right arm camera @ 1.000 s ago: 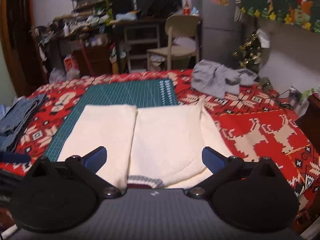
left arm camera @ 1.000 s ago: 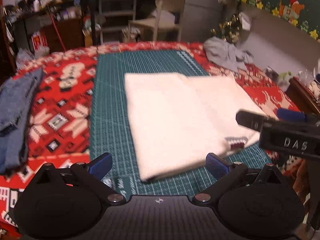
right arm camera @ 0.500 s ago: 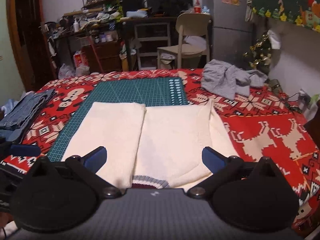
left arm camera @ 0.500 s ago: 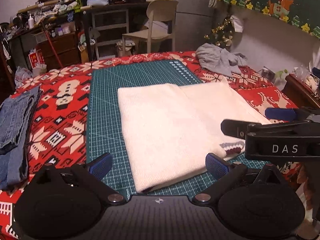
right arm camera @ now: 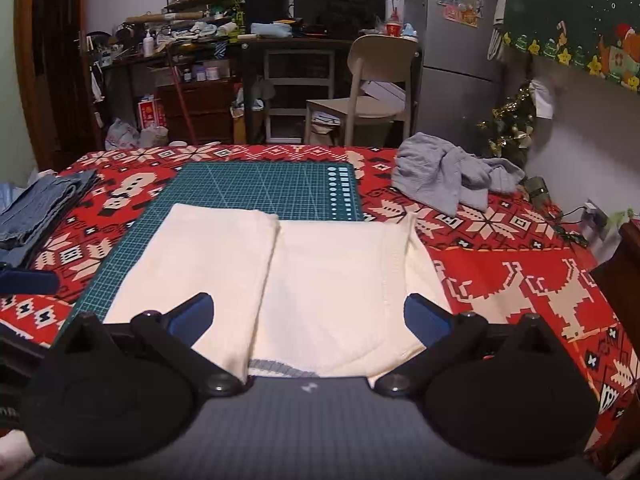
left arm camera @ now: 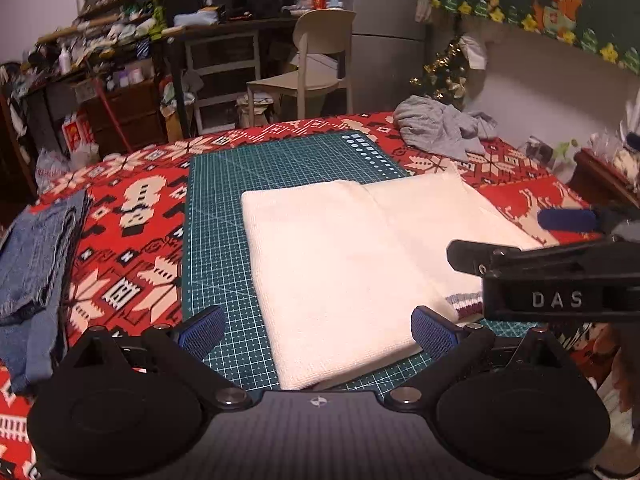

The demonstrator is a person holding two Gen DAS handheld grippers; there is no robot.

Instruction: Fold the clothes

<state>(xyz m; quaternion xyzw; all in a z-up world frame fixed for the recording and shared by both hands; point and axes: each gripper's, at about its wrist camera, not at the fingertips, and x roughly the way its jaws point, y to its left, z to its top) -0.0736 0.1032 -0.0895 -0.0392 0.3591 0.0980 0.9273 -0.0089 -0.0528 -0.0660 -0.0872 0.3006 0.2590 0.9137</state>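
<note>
cream sweater (left arm camera: 344, 264), half-folded on green mat (left arm camera: 224, 240); left gripper (left arm camera: 318, 326) and right gripper (right arm camera: 308, 314) both spread, empty, above near hem; risk: pinching one layer only, folded panel slipping askew.

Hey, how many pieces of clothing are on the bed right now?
3: a cream sweater on the green cutting mat, folded blue jeans at the left edge, and a crumpled grey garment far right. More may lie out of view.
</note>
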